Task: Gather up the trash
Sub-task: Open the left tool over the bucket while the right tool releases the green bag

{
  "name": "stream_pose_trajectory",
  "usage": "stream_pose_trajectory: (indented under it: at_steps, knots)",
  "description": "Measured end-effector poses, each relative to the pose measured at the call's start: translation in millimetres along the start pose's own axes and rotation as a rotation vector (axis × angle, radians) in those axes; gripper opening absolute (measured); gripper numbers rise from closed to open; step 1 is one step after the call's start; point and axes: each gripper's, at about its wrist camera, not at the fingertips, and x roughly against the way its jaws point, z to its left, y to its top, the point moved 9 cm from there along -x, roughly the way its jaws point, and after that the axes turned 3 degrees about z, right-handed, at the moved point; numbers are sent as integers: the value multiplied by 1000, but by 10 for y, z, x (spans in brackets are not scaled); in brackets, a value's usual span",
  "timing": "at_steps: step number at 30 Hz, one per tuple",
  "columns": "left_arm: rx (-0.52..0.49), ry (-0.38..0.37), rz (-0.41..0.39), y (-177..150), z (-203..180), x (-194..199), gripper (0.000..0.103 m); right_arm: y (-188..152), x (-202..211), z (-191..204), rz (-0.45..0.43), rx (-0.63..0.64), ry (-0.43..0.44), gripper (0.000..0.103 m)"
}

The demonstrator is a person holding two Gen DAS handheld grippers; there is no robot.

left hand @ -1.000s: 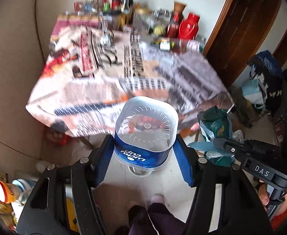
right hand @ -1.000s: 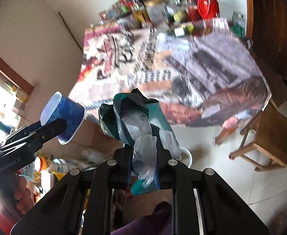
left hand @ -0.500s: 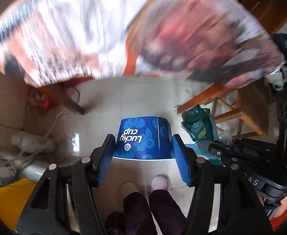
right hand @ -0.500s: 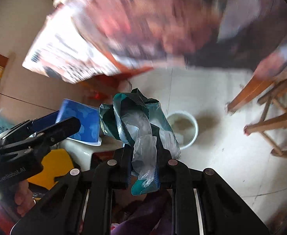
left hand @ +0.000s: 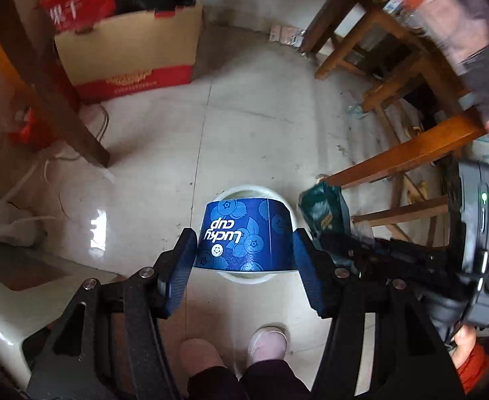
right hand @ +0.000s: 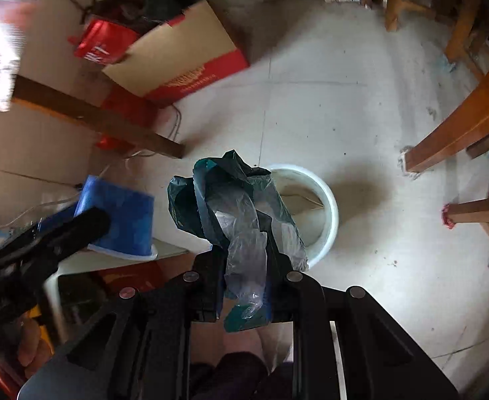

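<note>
A: Left wrist view first. The left gripper (left hand: 244, 260) has its blue pads on both sides of a blue paper cup (left hand: 246, 236), printed "Lucky cup", and holds it with the mouth turned toward the camera side. Just beyond the cup is a white bucket (left hand: 279, 200) on the tiled floor; the cup covers most of its opening.

B: And the other hand?

A: In the right wrist view, the right gripper (right hand: 246, 286) is closed narrow on a crumpled green plastic bag (right hand: 211, 196) with clear film hanging from it. The same bucket (right hand: 328, 206) stands just behind the bag, and some flat scraps already lie inside.

B: So which step is this?

A: I judge it is the delivery step: both pieces of trash are carried above the bucket and not yet released.

B: What does the next move need?

A: I think each piece must be centred over the opening before the jaws open. The cup looks well placed. The light bag may cling to the pads, so it should hang inside the rim first.
</note>
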Motion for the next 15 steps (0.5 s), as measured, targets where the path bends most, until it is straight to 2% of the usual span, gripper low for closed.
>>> stream_pose_trajectory:
  at_steps: [5,7,10,15]
  knots:
    - [28,3,21,-106,125,-337,58,106,-293,-46,-51,36,-5,20]
    - [26,7,19,-124,140,-388,58,141,-349,-81,-67,46,-18,31]
    - [28,8,14,-149,146,-455,58,132,-414,-122,-54,32,12,46]
    - [40,9,32,-180,173,-554,58,86,-533,-222,-4,-7,20,47]
